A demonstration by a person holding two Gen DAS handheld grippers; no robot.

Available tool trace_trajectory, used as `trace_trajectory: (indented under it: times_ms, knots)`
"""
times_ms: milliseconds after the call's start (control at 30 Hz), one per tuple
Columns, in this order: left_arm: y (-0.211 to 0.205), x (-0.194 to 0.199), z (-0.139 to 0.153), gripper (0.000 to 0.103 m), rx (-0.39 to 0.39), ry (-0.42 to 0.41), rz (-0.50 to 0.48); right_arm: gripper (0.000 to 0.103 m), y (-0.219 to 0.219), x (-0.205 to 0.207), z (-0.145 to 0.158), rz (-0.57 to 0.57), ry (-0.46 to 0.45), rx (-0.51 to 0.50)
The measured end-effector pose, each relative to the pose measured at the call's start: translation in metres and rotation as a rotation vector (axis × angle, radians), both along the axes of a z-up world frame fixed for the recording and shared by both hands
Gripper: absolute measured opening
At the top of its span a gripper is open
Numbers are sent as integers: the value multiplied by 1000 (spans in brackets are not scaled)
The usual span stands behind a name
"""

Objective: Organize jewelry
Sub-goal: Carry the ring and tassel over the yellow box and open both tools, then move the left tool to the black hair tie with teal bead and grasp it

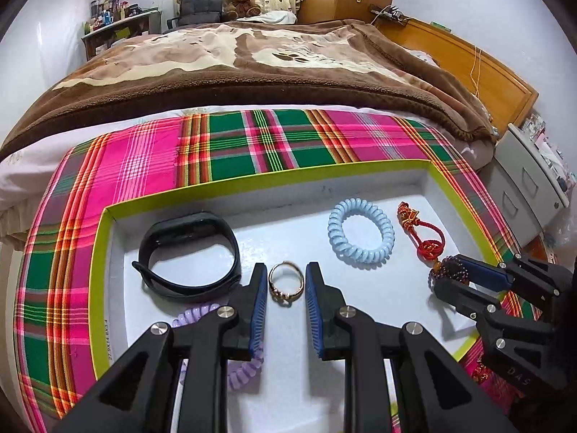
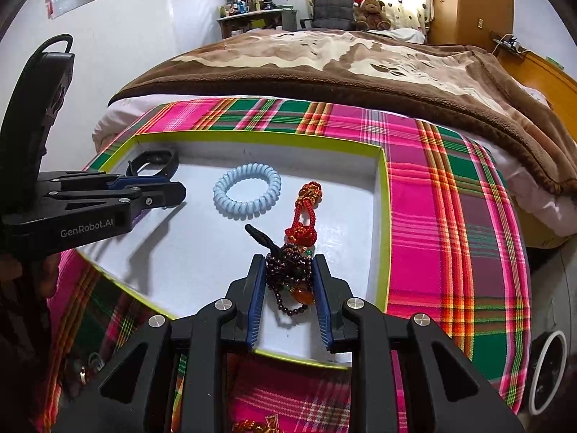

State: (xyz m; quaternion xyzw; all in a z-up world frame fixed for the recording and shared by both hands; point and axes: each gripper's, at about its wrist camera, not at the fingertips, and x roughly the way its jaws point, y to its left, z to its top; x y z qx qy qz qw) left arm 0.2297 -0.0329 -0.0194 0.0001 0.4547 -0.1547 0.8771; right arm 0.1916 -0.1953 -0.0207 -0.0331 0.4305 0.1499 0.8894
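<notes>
A white tray with a lime rim lies on a plaid cloth. In it are a black wristband, a gold ring, a light blue coil tie, a red knotted cord charm and a purple coil tie. My left gripper is open with the ring between its fingers. My right gripper is shut on a dark bead bracelet just above the tray.
The plaid cloth covers the bed's near end, with a brown blanket behind. A grey drawer unit stands at the right. More trinkets lie on the cloth in front of the tray.
</notes>
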Motion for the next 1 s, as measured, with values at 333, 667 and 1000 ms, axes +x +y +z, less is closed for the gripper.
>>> trace_trajectory:
  times_ms: [333,667,1000]
  knots:
    - [1,-1,3,36,-31,10,11,33,-1,-1,1,-4,-4,8]
    - [6,-18,15,40,-43,-10,26,35,-3,-10,10,-22,-27,41]
    - [15,-52,31,45,-78,-43,32,35,-6,-39,29,-20,-72,81]
